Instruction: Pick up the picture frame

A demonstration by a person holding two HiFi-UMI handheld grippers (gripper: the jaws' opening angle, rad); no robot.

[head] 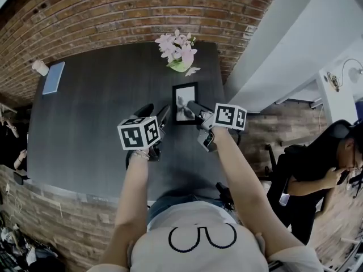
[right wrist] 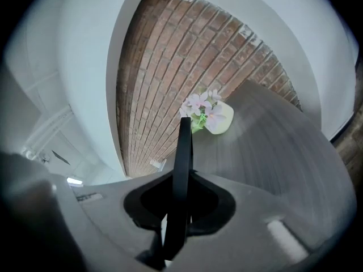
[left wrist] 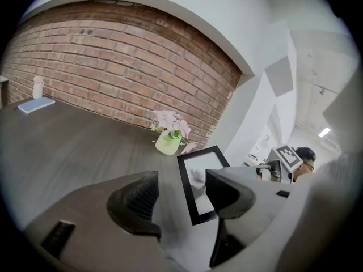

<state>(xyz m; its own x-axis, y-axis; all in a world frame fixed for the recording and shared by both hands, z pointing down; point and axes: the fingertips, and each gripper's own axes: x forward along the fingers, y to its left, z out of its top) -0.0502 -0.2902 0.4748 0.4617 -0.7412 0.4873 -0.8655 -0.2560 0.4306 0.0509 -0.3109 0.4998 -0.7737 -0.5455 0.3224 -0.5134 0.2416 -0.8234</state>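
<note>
The picture frame (head: pixel 185 102) is black-rimmed with a pale picture and hangs tilted over the dark table (head: pixel 91 118). My right gripper (head: pixel 196 110) is shut on its right edge. In the right gripper view the frame (right wrist: pixel 182 152) shows edge-on, pinched between the two pads of that gripper (right wrist: pixel 178 200). My left gripper (head: pixel 162 115) sits just left of the frame with its jaws apart. In the left gripper view the frame (left wrist: pixel 198 177) stands just past the open gripper (left wrist: pixel 181 202); the right jaw hides the frame's lower right corner.
A pale green vase of pink flowers (head: pixel 180 52) stands at the table's far edge, behind the frame. A blue book (head: pixel 54 77) and a white cup (head: pixel 39 68) lie at the far left corner. A brick wall runs behind. A person (head: pixel 317 174) stands off to the right.
</note>
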